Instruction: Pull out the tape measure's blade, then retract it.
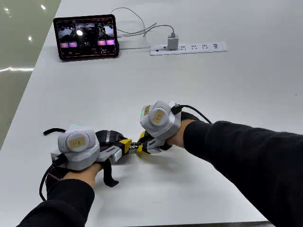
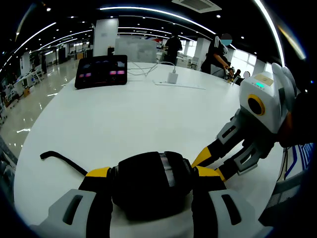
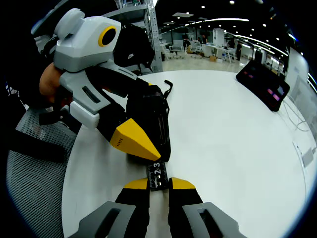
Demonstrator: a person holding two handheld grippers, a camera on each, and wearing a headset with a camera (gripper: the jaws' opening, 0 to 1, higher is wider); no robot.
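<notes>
Black tape measure (image 3: 151,116) in left gripper (image 2: 153,174); short black blade (image 3: 158,176), marked 23

The tape measure (image 3: 148,119) is black, its blade (image 3: 157,173) black with white numerals. The left claw (image 2: 151,173) and right claw (image 3: 158,184) are grey, yellow-tipped. The surface (image 1: 227,94) is white; the tablet (image 1: 86,36) is red-edged with pink tiles.
</notes>
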